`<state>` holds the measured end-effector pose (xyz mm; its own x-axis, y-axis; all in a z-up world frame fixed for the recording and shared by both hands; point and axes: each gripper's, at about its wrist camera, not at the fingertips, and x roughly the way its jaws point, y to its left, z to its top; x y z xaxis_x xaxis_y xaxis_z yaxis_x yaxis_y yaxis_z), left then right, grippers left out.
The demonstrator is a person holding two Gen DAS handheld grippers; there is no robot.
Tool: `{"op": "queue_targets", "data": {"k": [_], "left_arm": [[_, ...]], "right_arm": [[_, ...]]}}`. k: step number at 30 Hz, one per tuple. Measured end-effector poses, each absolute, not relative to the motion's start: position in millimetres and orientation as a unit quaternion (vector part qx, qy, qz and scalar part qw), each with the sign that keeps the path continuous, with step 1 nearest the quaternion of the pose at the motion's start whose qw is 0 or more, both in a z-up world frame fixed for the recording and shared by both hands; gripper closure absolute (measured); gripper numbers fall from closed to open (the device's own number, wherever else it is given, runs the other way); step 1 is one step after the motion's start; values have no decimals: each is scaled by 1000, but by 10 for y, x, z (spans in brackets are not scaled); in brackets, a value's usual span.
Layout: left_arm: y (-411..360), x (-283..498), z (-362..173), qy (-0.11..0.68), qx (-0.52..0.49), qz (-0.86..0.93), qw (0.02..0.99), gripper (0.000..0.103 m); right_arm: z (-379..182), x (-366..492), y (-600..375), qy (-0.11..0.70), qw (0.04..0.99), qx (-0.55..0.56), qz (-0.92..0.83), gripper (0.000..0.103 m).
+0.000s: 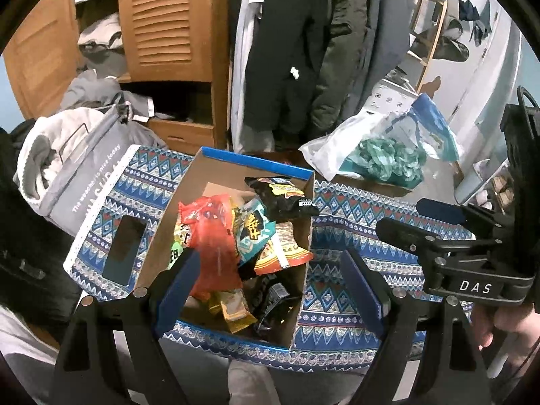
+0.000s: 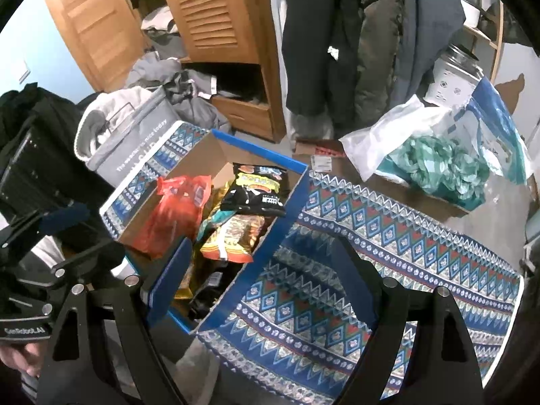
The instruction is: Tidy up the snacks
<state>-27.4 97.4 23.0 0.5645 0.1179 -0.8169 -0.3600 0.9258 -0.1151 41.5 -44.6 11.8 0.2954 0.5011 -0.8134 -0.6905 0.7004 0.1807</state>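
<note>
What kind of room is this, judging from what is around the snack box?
Probably a bedroom or closet corner of a home: a wooden wardrobe with louvered doors, coats hanging beside it, and a grey laundry bag of clothes next to the patterned snack box.

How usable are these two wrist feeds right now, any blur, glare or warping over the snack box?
Left wrist view: heavy fisheye bending with dark corners, the red snack bag slightly smeared, the box evenly lit, no glare. Right wrist view: same warping, the black chip bag reads fairly sharp, the patterned lid curves toward the edge, soft indoor light, weak shadows.
</note>
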Motion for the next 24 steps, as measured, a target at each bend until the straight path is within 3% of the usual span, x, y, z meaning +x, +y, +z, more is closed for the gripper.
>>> {"op": "queue_targets", "data": {"k": [24], "left_arm": [[1005, -296, 307, 433, -132, 164, 876, 17]], "right_arm": [[110, 392, -486, 461, 800, -100, 371, 19]]}}
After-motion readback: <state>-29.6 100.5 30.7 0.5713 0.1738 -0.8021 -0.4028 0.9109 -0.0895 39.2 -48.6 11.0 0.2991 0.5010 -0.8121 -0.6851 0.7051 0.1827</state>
